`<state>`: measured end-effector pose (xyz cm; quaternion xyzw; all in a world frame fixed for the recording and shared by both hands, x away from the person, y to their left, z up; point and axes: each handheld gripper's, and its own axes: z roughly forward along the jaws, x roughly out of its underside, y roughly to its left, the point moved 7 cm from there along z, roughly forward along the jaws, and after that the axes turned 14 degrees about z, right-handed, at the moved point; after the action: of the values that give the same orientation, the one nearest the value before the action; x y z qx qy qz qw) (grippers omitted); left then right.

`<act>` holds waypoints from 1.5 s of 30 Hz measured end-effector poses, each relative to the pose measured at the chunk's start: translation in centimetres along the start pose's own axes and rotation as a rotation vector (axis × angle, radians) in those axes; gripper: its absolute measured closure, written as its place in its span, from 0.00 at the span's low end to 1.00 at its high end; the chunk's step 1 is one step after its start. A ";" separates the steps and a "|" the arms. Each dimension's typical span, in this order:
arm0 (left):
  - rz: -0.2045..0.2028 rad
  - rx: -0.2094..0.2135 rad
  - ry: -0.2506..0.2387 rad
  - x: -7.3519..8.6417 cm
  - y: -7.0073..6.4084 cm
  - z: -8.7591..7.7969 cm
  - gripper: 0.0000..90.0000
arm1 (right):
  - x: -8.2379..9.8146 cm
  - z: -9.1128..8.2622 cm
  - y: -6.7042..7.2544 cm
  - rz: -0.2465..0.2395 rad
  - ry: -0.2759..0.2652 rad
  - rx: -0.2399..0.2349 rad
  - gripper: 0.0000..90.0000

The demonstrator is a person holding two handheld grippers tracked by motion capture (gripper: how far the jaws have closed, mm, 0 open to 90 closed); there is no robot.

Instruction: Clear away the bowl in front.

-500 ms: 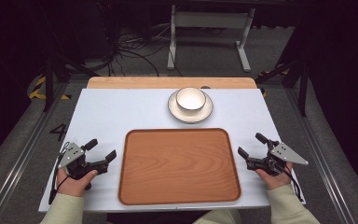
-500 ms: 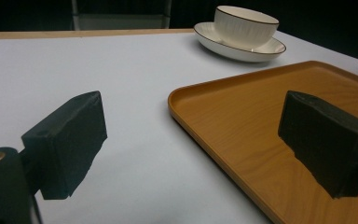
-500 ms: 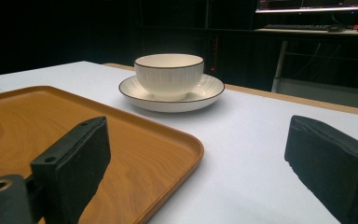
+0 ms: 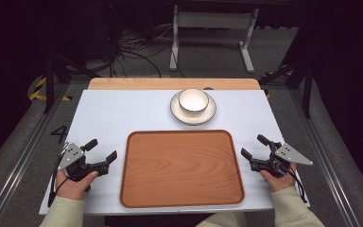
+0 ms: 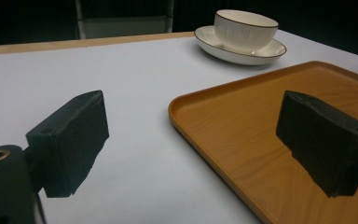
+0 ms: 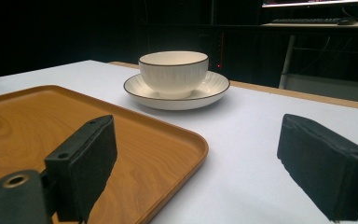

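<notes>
A white bowl (image 4: 193, 100) with a dark rim stands on a white plate (image 4: 178, 112) at the far middle of the table. In front of it lies a bare wooden tray (image 4: 182, 168). My left gripper (image 4: 101, 150) rests on the table left of the tray, jaws wide apart with nothing between them. My right gripper (image 4: 254, 146) rests right of the tray, also open and holding nothing. In the left gripper view the bowl (image 5: 245, 29) and tray (image 5: 270, 121) lie ahead to the right. In the right gripper view the bowl (image 6: 173, 73) sits beyond the tray (image 6: 37, 126) corner.
The white table top (image 4: 123, 113) has a wooden strip (image 4: 170, 83) along its far edge. Past the table are a dark floor with cables (image 4: 132, 52) and a metal stand (image 4: 212, 28).
</notes>
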<state>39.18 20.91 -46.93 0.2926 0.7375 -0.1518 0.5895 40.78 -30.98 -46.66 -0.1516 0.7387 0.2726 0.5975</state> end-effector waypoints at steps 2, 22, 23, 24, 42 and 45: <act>0.000 -0.005 -0.005 -0.5 0.1 -0.1 0.12 | 0.0 0.1 0.0 -0.004 0.005 0.003 0.14; 0.054 0.053 -0.010 -5.4 -2.1 0.3 0.13 | 0.0 0.1 -0.1 0.012 0.021 -0.013 0.17; 0.051 0.054 -0.012 -5.7 -2.2 0.4 0.13 | 0.1 0.2 0.0 0.007 0.023 -0.017 0.17; 0.053 0.058 -0.015 -6.0 -2.3 0.5 0.14 | 0.1 0.2 0.0 0.003 0.025 -0.019 0.18; 0.095 0.133 -0.015 -10.0 -3.0 4.4 0.14 | 0.1 0.3 0.1 -0.006 0.034 -0.010 0.19; 0.101 0.148 -0.012 -10.7 -3.2 5.3 0.14 | 0.1 0.2 0.1 -0.009 0.031 -0.010 0.19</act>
<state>42.75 12.68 -38.42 0.3716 0.7049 -0.1777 0.5775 40.91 -30.77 -46.77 -0.1622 0.7459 0.2711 0.5864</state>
